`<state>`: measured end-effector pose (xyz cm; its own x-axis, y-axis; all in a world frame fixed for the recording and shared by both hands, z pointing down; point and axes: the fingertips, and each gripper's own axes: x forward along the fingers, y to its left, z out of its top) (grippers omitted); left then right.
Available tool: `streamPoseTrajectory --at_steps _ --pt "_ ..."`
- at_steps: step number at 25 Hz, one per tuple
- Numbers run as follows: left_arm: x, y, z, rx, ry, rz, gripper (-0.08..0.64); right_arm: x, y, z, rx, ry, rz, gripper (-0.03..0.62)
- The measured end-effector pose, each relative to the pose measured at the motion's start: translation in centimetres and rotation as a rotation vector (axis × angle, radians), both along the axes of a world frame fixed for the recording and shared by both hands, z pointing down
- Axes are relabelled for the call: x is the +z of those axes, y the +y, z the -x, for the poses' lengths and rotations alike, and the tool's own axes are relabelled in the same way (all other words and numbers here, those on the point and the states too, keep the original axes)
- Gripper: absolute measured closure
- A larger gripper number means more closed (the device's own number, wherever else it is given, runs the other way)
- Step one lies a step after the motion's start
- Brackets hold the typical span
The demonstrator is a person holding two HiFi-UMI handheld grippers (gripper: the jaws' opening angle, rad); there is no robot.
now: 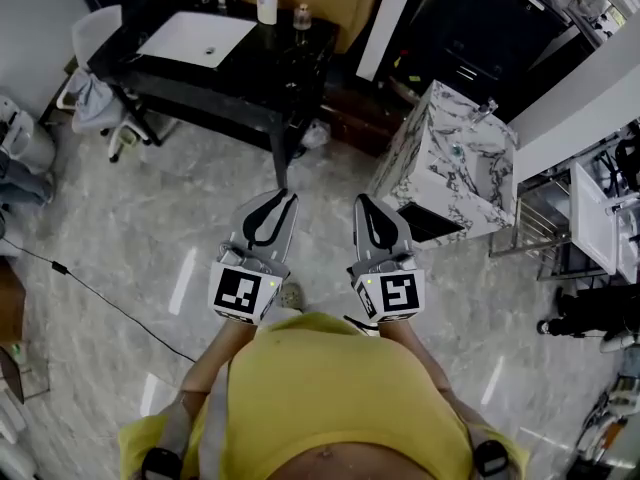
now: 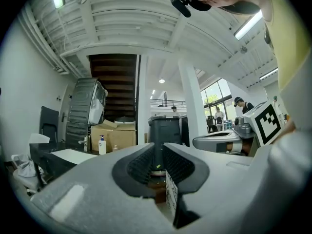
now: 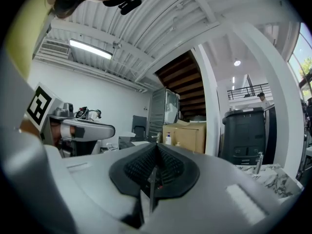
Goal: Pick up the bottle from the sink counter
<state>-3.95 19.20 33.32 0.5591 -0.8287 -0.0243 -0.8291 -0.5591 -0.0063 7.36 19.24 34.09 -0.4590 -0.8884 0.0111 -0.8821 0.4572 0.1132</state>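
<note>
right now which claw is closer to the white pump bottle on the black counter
Left. The left claw is nearly in line with the bottle; the right claw sits farther right.

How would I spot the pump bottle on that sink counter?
Find the black counter with the white sink across the floor. The pump bottle stands right of the sink: white with a blue top, taller than the small bottle beside it.

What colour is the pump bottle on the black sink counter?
The pump bottle is white with a blue pump top, clearest in the head view.
</note>
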Motion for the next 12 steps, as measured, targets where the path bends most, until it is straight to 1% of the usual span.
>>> streamPoseTrajectory --at_steps 4,8,12 --pt "0.0 -3.0 0.7 0.012 0.014 0.013 0.506 0.3 -2.9 0.6 0.023 0.003 0.002 0.591" --pt "0.2 -5.2 1.4 0.024 0.007 0.002 0.506 0.4 -4.8 1.8 0.02 0.012 0.006 0.591" --pt "0.9 -7.1 3.0 0.005 0.009 0.001 0.506 0.6 -6.5 3.0 0.007 0.009 0.018 0.591"
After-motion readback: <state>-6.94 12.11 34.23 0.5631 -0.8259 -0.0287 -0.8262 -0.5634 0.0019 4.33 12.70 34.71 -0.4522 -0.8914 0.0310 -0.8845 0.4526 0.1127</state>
